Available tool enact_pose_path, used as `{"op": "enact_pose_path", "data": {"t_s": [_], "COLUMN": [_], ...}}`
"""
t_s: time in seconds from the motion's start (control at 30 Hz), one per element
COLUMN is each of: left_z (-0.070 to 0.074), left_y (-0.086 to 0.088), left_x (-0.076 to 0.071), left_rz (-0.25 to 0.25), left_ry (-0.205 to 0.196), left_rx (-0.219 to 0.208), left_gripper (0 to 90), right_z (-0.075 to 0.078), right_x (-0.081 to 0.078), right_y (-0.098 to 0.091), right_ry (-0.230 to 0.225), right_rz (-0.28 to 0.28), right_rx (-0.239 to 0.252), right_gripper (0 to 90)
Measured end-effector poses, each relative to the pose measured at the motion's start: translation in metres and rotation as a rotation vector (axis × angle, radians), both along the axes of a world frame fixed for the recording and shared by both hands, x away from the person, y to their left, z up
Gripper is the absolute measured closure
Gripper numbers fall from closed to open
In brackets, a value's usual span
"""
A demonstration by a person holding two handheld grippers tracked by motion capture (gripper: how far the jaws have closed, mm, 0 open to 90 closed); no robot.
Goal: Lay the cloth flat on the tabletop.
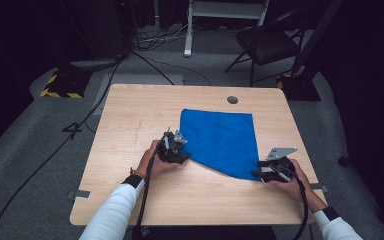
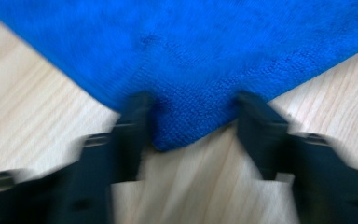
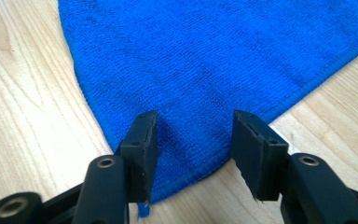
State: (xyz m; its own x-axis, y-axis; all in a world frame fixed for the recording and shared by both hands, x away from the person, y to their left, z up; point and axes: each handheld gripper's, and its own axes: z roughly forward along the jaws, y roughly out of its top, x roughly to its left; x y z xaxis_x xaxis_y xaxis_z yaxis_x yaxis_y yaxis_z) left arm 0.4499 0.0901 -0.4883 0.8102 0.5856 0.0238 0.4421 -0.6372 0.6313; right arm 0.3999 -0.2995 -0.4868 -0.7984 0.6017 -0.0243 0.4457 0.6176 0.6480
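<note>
While the blue cloth lies flat on the worktop, both tongs, left and right, straddle near corners, part open and gripping nothing, so pinching likely comes next.

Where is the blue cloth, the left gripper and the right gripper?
blue cloth point(image 1: 220, 140): high view, middle of the fabric.
left gripper point(image 2: 191, 121): left gripper view, gap midway between its fingertips, over a cloth corner.
right gripper point(image 3: 193, 135): right gripper view, midway between its fingertips.

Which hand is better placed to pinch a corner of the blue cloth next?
Right, probably. The right tongs are open with a cloth corner well between the jaws. The left tongs straddle only a corner's tip, in a blurred view.
</note>
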Motion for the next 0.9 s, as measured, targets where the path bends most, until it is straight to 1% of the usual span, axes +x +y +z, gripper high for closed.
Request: {"op": "enact_pose_path", "data": {"t_s": [0.1,0.13,0.2,0.23,0.27,0.33,0.37,0.4,0.53,0.6,0.63,0.7,0.77,0.83,0.87,0.9], "left_z": [-0.001,-0.001,0.000,0.003,0.005,0.012,0.016,0.020,0.031,0.037,0.040,0.046,0.050,0.051,0.051,0.051], "left_y": [-0.004,-0.004,-0.005,-0.003,-0.002,0.004,0.007,0.009,0.017,0.020,0.021,0.021,0.018,0.011,0.008,0.002], "left_x": [0.003,0.004,0.002,0.000,-0.001,-0.008,-0.012,-0.017,-0.041,-0.051,-0.054,-0.055,-0.052,-0.047,-0.045,-0.041], "left_rz": [-0.021,-0.033,-0.044,-0.050,-0.051,-0.052,-0.064,-0.067,-0.101,-0.109,-0.112,-0.108,-0.087,-0.084,-0.080,-0.077], "left_ry": [-0.001,-0.002,0.006,0.007,0.010,0.010,0.005,-0.003,-0.009,-0.026,-0.032,-0.043,-0.053,-0.055,-0.055,-0.055], "left_rx": [-0.009,-0.008,-0.009,-0.006,-0.016,-0.060,-0.061,-0.066,-0.079,-0.097,-0.097,-0.115,-0.125,-0.107,-0.097,-0.091], "left_gripper": [77.3,81.1,84.3,84.7,84.9,84.9,84.9,85.0,84.8,84.7,84.7,84.6,84.6,84.6,84.2,84.0], "right_z": [0.000,0.000,0.000,0.000,0.000,0.000,0.000,0.001,0.004,0.008,0.011,0.013,0.014,0.014,0.014,0.015], "right_x": [0.001,0.002,0.002,0.002,0.002,0.001,0.000,-0.001,-0.009,-0.013,-0.014,-0.015,-0.014,-0.016,-0.018,-0.019], "right_y": [-0.001,-0.002,-0.002,-0.003,-0.003,-0.004,-0.004,-0.004,-0.001,0.002,0.004,0.008,0.011,0.018,0.024,0.027], "right_ry": [0.000,-0.002,-0.003,-0.003,-0.004,-0.001,-0.002,-0.002,-0.004,-0.026,-0.037,-0.055,-0.055,-0.051,-0.055,-0.062], "right_rz": [-0.004,-0.006,-0.007,-0.008,-0.009,-0.009,-0.006,0.003,0.068,0.086,0.098,0.103,0.107,0.122,0.141,0.148], "right_rx": [0.003,0.003,0.003,0.002,0.001,0.003,0.001,0.001,0.006,0.016,0.024,0.024,0.037,0.045,0.036,0.022], "right_gripper": [51.0,51.0,51.0,51.1,51.7,53.8,55.5,57.4,66.8,73.2,75.4,75.8,75.0,70.8,68.7,68.2]}}
